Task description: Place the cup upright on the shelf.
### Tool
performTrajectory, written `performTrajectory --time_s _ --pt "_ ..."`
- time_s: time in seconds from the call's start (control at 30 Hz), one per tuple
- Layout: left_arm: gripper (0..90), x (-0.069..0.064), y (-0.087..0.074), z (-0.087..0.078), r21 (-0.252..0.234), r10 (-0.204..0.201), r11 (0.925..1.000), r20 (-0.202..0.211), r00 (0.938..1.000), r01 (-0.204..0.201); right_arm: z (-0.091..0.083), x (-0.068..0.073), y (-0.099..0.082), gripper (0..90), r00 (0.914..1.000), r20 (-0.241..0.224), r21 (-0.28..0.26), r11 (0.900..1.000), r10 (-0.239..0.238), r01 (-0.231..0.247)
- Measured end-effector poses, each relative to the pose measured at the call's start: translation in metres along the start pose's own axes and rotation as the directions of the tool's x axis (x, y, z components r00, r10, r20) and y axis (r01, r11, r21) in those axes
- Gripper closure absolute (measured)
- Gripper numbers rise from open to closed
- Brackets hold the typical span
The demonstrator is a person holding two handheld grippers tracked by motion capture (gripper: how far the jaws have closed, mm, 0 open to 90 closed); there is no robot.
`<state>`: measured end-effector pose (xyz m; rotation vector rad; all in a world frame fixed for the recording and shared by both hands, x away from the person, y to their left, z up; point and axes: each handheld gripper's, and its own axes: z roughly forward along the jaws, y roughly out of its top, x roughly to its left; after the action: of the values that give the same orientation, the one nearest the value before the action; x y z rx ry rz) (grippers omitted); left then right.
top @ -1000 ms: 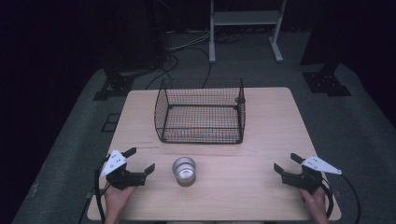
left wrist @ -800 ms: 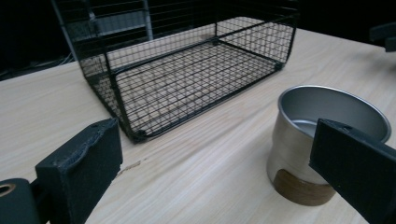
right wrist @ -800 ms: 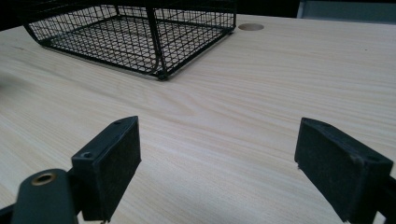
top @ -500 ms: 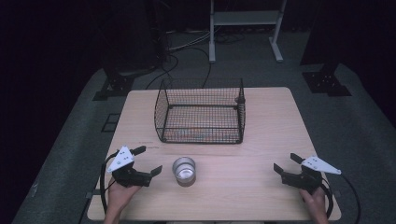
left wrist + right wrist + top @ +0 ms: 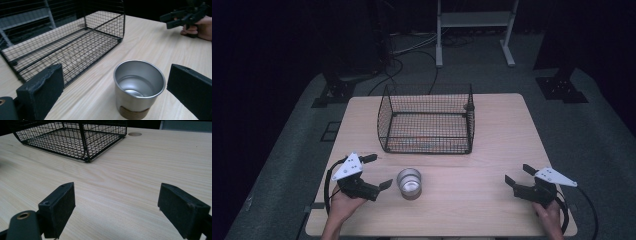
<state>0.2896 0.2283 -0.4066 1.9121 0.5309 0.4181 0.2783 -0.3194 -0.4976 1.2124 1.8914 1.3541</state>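
left gripper (image 5: 377,172) wide open, facing metal cup (image 5: 409,182)

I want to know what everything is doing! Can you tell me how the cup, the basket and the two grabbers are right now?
metal cup: upright on the table, empty, not held.
wire basket: upright, empty, front side open toward the cup.
left gripper: open, jaws just opened wider, beside the cup, not touching.
right gripper: open, nothing between its jaws.
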Motion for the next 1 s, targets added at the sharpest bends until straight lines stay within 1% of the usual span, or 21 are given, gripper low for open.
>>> performTrajectory --time_s 0.03,0.07,0.17,0.33,0.43,0.57,0.8,1.0 --pt "0.1 -0.001 0.001 0.002 0.002 0.005 1.0 0.015 0.9999 -0.005 0.0 0.0 0.0 13.7 1.0 -0.001 0.0 1.0 0.0 0.0" --pt "0.1 -0.001 0.001 0.002 0.002 0.005 1.0 0.015 0.9999 -0.005 0.0 0.0 0.0 13.7 1.0 -0.001 0.0 1.0 0.0 0.0" --pt "0.1 -0.004 0.002 0.006 0.016 0.008 0.9998 0.037 0.9993 -0.009 0.0 0.0 0.0 13.7 1.0 -0.001 0.0 1.0 -0.002 0.002" --pt "0.1 -0.008 0.004 0.012 0.045 0.026 0.9985 0.068 0.9973 -0.03 0.0 0.0 0.0 13.7 1.0 -0.001 0.0 1.0 -0.003 0.003" --pt "0.1 -0.01 0.004 0.017 0.061 0.03 0.9975 0.088 0.9957 -0.035 0.0 0.0 0.0 13.7 1.0 -0.002 0.0 1.0 -0.002 0.002" --pt "0.1 -0.013 0.004 0.025 0.099 0.038 0.9939 0.115 0.9927 -0.05 0.0 0.0 0.0 13.7 1.0 -0.003 0.0 1.0 -0.002 0.002" --pt "0.1 -0.015 0.002 0.034 0.13 0.044 0.9895 0.142 0.9889 -0.062 0.0 0.0 0.0 13.7 1.0 -0.004 0.0 1.0 -0.003 0.003" --pt "0.1 -0.018 0.0 0.043 0.174 0.052 0.9815 0.163 0.9853 -0.08 0.0 0.0 0.0 13.7 1.0 -0.005 0.0 1.0 -0.004 0.004"
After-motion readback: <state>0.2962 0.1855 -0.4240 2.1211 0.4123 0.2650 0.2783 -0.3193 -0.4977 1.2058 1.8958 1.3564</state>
